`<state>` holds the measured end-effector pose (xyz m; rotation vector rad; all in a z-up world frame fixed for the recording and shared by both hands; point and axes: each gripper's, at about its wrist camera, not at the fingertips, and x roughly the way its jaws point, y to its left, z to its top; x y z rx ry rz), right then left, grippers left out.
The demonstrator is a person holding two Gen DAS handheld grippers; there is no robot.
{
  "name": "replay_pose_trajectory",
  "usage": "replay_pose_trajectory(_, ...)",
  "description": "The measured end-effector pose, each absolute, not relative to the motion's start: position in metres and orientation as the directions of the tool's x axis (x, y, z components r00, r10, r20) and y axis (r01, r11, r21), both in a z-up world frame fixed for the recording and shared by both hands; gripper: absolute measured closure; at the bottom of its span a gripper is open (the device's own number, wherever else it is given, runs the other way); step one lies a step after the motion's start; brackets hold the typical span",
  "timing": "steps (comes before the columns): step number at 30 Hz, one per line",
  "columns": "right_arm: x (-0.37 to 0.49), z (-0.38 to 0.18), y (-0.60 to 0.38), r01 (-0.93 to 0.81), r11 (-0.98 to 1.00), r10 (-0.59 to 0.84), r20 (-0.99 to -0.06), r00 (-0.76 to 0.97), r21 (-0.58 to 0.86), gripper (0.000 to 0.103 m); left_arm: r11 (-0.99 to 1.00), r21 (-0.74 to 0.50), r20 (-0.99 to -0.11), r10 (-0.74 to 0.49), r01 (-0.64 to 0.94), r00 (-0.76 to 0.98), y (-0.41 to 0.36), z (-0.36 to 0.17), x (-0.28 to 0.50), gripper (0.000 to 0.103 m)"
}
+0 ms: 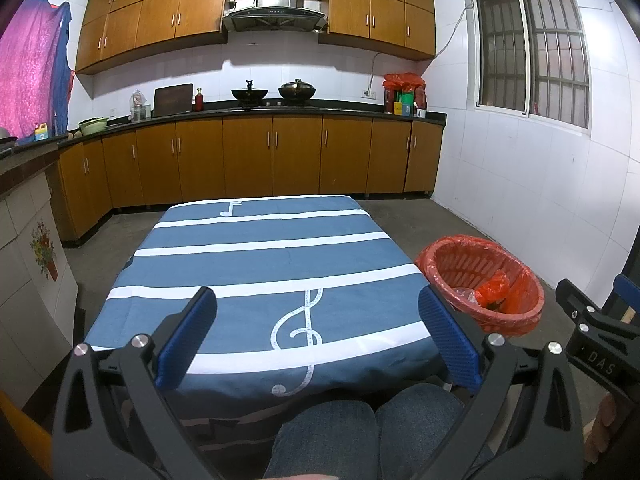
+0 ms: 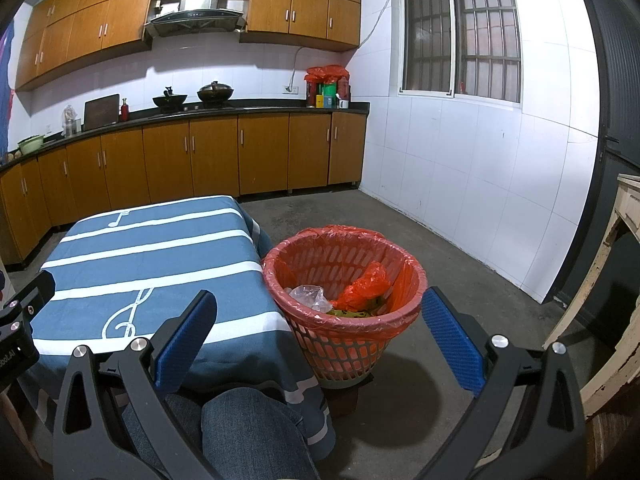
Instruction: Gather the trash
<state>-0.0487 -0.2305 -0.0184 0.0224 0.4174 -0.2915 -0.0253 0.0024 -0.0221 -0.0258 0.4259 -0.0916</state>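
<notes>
A red plastic waste basket [image 2: 344, 344] lined with a red bag stands on the floor at the table's right side. Inside it lie a crumpled red bag [image 2: 366, 286], a clear plastic wrapper [image 2: 308, 295] and some green scraps. The same waste basket [image 1: 486, 280] shows at the right of the left wrist view. My left gripper [image 1: 316, 324] hovers open above the near part of the table [image 1: 264, 256], which wears a blue cloth with white stripes and music notes. My right gripper [image 2: 318, 326] is open, held near the basket's front rim with nothing between its fingers.
The person's knees in jeans [image 1: 372, 432] sit against the table's near edge. Kitchen cabinets [image 1: 248, 160] and a counter with woks run along the far wall. A tiled white wall [image 2: 480, 184] and window lie to the right, a worn wooden piece [image 2: 616, 280] at far right.
</notes>
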Motion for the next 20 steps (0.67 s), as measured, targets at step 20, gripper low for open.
replay_pose_trajectory(20,-0.0485,-0.0178,-0.2304,0.284,0.958,-0.275,-0.403,0.873,-0.039,0.002,0.995,-0.043,-0.413,-0.095,0.085,0.906,0.0016,-0.0232,-0.0266,0.004)
